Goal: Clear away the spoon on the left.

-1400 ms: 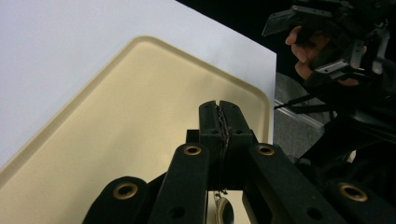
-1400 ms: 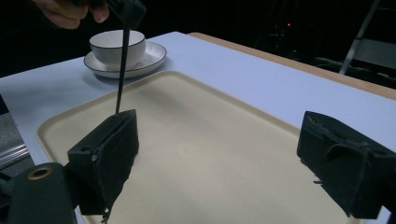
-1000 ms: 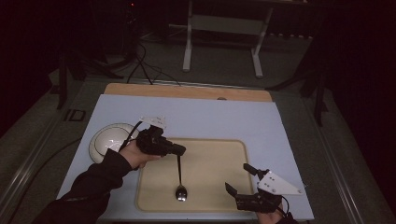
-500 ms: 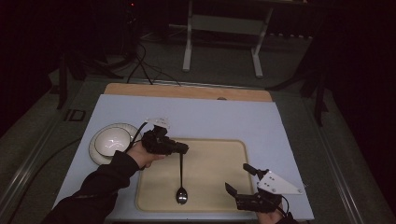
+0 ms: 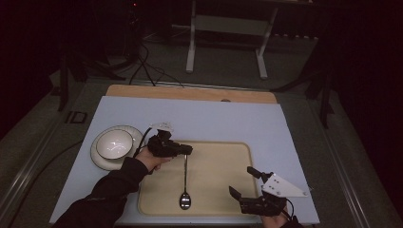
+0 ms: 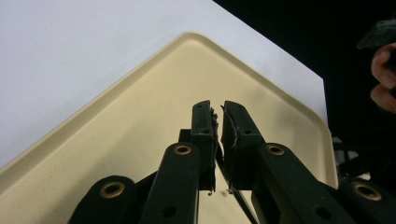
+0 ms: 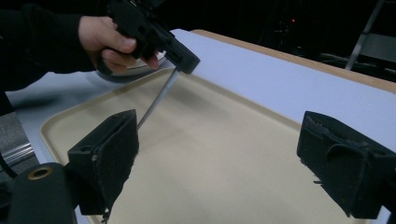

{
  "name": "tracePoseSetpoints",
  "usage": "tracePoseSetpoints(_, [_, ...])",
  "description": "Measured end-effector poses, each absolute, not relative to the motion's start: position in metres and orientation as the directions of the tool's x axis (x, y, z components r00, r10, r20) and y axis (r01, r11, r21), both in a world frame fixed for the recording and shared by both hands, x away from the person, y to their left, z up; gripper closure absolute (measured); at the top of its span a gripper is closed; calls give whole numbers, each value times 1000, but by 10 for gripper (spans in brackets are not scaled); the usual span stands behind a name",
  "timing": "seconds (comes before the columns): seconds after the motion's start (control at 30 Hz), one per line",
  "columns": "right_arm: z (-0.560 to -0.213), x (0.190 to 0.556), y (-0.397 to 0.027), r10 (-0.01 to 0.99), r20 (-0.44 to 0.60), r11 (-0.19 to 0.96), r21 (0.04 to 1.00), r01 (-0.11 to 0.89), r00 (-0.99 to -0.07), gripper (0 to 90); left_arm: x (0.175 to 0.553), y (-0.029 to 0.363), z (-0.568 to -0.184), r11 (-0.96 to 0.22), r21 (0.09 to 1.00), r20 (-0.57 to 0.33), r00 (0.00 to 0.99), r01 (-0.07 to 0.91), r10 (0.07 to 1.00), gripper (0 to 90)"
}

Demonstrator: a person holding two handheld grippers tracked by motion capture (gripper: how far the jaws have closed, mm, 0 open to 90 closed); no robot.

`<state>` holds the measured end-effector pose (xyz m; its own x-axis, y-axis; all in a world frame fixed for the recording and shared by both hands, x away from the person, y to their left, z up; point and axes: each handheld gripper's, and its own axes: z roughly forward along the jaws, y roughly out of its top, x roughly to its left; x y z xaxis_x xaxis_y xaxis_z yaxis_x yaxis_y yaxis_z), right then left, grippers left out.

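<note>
- The left gripper (image 5: 183,149) sits at the far left edge of the tray, its jaws pinched on the upper end of a spoon's handle; in the left gripper view (image 6: 217,122) the two jaws stand almost together with a thin dark shaft caught between them.
- The spoon (image 5: 185,180) runs from that grip back toward the person, handle slanting down, its bowl resting on the tray floor near the near edge; in the right gripper view the handle (image 7: 156,101) shows as a pale rod dropping out of the left gripper (image 7: 184,63).
- The left hand (image 5: 151,156) wraps the gripper body, a dark sleeve (image 5: 107,194) trailing to the bottom of the high view.
- Beneath and beyond the jaws lies the cream tray (image 5: 223,152), on the pale blue table top (image 5: 228,118).
- To the left of the left gripper, just beside the hand, a white bowl (image 5: 113,143) sits on a plate (image 5: 97,159).
- The right gripper (image 5: 247,185) hangs over the tray's near right corner, well apart from the spoon, its jaws spread wide with nothing between them; the right gripper view (image 7: 217,156) shows bare tray (image 7: 210,154) in the gap.
</note>
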<state>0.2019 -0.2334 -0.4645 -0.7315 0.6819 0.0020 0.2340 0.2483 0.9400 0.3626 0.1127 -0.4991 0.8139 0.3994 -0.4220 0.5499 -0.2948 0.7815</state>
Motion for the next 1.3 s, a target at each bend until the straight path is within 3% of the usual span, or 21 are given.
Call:
tracePoseSetpoints(0.53, [-465, 203, -233, 678, 10, 250, 937, 243, -735, 129, 372, 113, -527, -223, 723, -476, 706, 653, 524, 831])
tracePoseSetpoints(0.87, [-466, 204, -233, 672, 16, 251, 935, 248, -740, 130, 376, 108, -536, -206, 696, -463, 649, 687, 603, 814])
tracePoseSetpoints(1.13, [-466, 204, -233, 672, 19, 250, 935, 252, -740, 129, 373, 104, -533, -186, 708, -449, 637, 682, 626, 811])
tracePoseSetpoints(1.3, [-466, 204, -233, 674, 17, 251, 935, 251, -739, 129, 369, 102, -527, -198, 706, -440, 641, 680, 629, 763])
